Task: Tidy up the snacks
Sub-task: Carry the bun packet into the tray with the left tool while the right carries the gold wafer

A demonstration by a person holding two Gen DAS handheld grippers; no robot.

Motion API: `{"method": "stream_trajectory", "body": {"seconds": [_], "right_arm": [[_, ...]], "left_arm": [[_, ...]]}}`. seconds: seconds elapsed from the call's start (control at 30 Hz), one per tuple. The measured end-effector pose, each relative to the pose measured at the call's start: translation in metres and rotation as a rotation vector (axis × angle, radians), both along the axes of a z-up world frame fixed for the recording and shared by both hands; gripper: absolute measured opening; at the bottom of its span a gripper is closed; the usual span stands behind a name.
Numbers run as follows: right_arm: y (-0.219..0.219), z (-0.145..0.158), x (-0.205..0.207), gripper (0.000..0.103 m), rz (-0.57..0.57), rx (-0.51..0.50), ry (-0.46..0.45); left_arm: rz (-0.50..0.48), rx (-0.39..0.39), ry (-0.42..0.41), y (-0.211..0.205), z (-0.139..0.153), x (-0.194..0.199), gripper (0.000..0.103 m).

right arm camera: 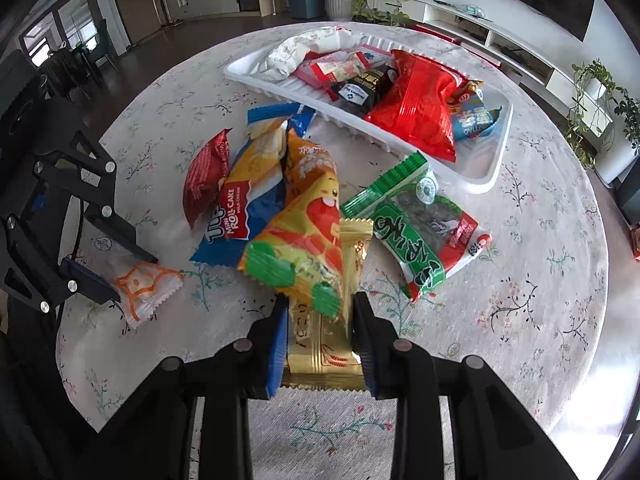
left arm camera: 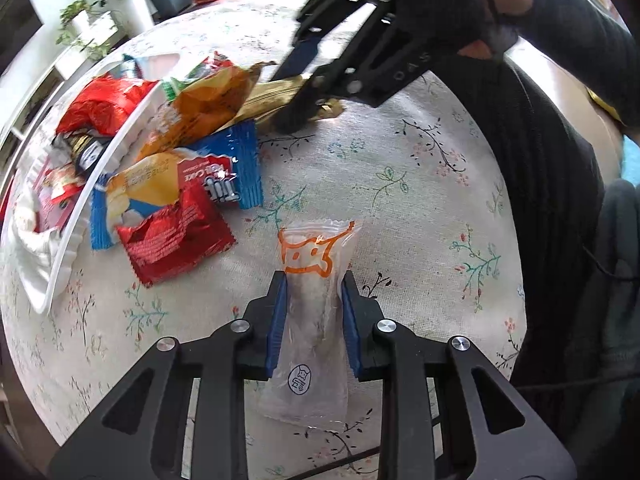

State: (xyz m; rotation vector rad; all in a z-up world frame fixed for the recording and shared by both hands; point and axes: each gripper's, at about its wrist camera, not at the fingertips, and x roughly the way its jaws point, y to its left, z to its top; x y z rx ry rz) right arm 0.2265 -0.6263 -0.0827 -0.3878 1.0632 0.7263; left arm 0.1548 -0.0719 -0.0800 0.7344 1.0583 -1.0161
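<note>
A clear packet with an orange cat drawing (left arm camera: 316, 320) lies on the flowered tablecloth, and my left gripper (left arm camera: 315, 276) is shut on its middle, squeezing it narrow. The right wrist view shows that same clear packet (right arm camera: 144, 288) in my left gripper (right arm camera: 134, 280) at the left. My right gripper (right arm camera: 321, 298) is shut on a gold packet (right arm camera: 324, 352), whose far end lies under a yellow-orange packet (right arm camera: 304, 240). Seen from the left wrist, my right gripper (left arm camera: 296, 80) reaches down onto the gold packet (left arm camera: 272, 96) beside the pile.
A white tray (right arm camera: 492, 168) at the back holds a red bag (right arm camera: 416, 108) and several other snacks. Loose on the cloth lie a green packet (right arm camera: 416, 232), a blue roll-cake packet (right arm camera: 244, 216) and a dark red packet (right arm camera: 206, 176). A person's dark sleeve (left arm camera: 560, 160) is at the right.
</note>
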Motion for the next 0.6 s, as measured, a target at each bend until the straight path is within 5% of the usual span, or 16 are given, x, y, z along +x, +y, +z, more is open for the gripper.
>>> {"method": "stream_trajectory", "body": {"seconds": [0.6], "right_arm": [[-0.047, 0.025, -0.042, 0.033, -0.214, 0.194, 0.031]], "left_arm": [[0.307, -0.168, -0.068, 0.056, 0.036, -0.018, 0.022]]}}
